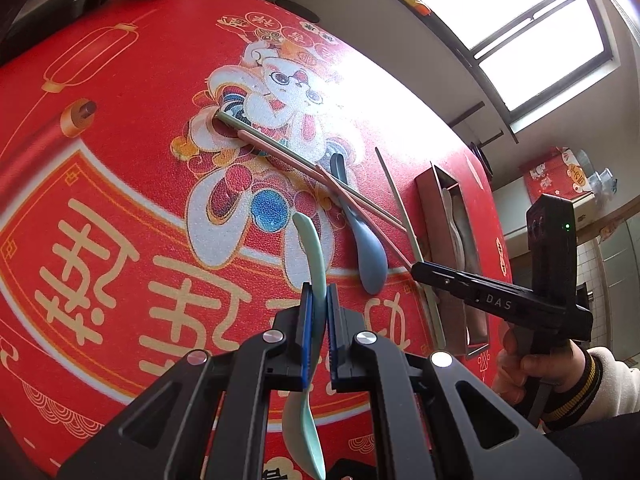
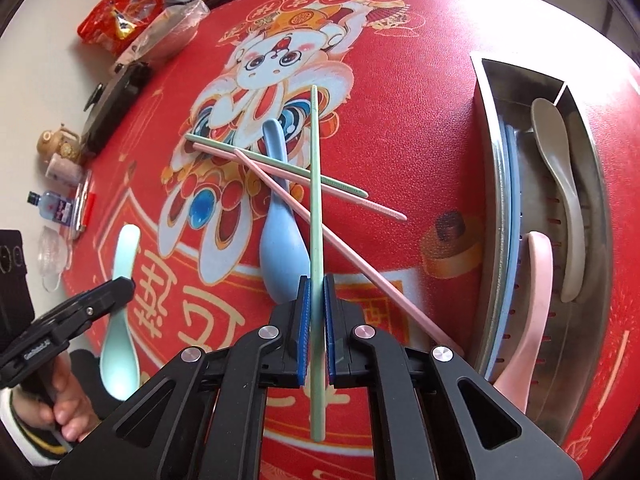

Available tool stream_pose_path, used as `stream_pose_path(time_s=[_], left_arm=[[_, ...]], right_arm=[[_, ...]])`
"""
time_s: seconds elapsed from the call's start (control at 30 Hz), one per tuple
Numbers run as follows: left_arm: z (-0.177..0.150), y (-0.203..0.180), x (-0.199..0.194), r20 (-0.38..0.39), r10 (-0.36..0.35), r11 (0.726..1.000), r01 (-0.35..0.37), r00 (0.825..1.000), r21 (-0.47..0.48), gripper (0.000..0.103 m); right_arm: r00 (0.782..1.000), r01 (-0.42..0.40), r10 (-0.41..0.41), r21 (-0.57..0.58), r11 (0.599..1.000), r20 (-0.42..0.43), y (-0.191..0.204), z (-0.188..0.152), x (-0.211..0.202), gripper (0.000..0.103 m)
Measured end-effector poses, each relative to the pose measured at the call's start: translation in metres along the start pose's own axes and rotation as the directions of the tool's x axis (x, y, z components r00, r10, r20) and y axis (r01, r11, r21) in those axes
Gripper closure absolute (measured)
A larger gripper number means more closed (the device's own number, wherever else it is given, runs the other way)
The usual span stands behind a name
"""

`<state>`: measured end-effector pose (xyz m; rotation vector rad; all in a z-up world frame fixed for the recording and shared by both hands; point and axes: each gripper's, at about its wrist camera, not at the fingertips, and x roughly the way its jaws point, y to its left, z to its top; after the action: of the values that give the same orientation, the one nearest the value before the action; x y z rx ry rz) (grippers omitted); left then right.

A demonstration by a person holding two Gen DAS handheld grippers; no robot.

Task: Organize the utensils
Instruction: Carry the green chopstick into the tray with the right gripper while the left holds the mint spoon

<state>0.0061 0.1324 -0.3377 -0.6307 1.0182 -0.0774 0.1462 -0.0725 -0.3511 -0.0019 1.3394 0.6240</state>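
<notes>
Red printed tablecloth point(image 2: 432, 128): work surface; the rest is placed relative to the steel tray. Steel tray point(image 2: 490, 92): at the cloth's far right edge, the sorting bin, already holding a beige spoon point(image 2: 558, 168), a pink spoon point(image 2: 534, 280) and a blue strip along its left wall. Blue spoon point(image 2: 280, 240): left of the tray, pinned under crossed chopsticks, so I judge it comes out later. Mint spoon point(image 1: 314, 260): farthest from the tray, clamped by my left gripper point(image 1: 319, 296). Two pink chopsticks point(image 2: 348, 244) and one green one lie loose. Green chopstick point(image 2: 316, 200): topmost of the pile, left of the tray, clenched in my right gripper point(image 2: 316, 284), free to lift first.
</notes>
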Motion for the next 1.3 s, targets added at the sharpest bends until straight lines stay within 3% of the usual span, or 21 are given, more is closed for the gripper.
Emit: stream_pose_path(time_s=[0.27,0.53,0.77,1.3], left_arm=[[0.004,-0.019,0.009,-0.017,-0.004,0.999,0.005,1.000,0.049,0.097],[0.006,-0.042,0.022,-0.042,-0.015,0.994,0.020,0.999,0.106,0.097],[0.005,-0.046,0.026,-0.048,-0.014,0.994,0.019,0.999,0.106,0.097],[-0.001,-0.038,0.016,-0.029,0.012,0.997,-0.010,0.999,0.070,0.097]], right_arm=[[0.988,-0.075,0.065,0.067,0.995,0.140,-0.016,0.001,-0.039,0.097],[0.970,-0.047,-0.007,0.216,0.975,0.241,-0.067,-0.009,-0.072,0.097],[0.986,0.018,-0.066,0.294,0.956,0.154,-0.101,-0.024,-0.055,0.097],[0.996,0.063,-0.078,0.262,0.963,0.047,-0.099,-0.025,-0.019,0.097]])
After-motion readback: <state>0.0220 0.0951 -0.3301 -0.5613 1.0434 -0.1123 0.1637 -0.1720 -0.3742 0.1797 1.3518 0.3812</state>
